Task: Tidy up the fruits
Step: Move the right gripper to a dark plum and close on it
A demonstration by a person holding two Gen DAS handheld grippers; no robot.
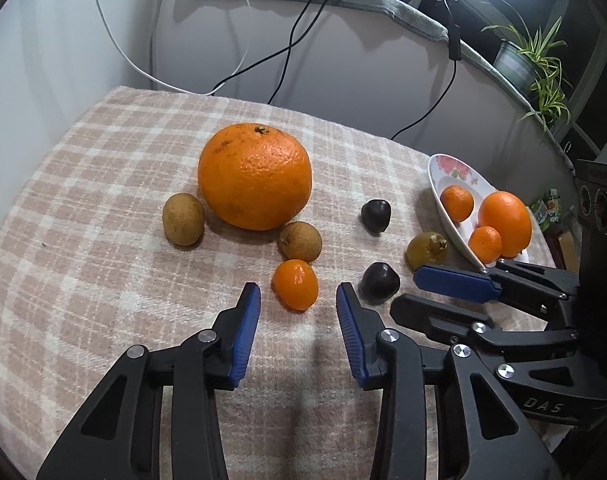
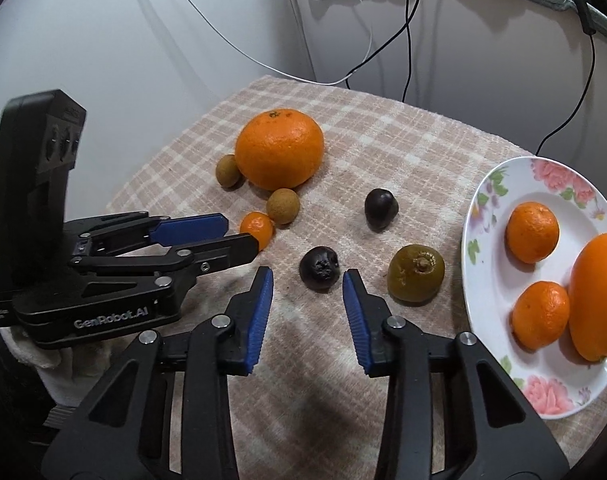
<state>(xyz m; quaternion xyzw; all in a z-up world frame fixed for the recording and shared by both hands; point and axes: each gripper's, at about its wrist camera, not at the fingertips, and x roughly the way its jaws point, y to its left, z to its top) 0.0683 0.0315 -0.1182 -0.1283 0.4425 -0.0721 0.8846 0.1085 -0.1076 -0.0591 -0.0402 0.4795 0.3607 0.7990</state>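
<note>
On the checked cloth lie a big orange, two tan longans, two dark fruits, a green-brown fruit and a small mandarin. My left gripper is open, its tips on either side of that mandarin with gaps at both pads. My right gripper is open around the near dark fruit, the right pad almost touching it. A flowered plate at the right holds two mandarins and an oval orange.
Black and white cables hang down the pale wall behind the table. A potted plant stands on a shelf at the far right. The two grippers sit side by side, the left gripper close to the right one's left finger.
</note>
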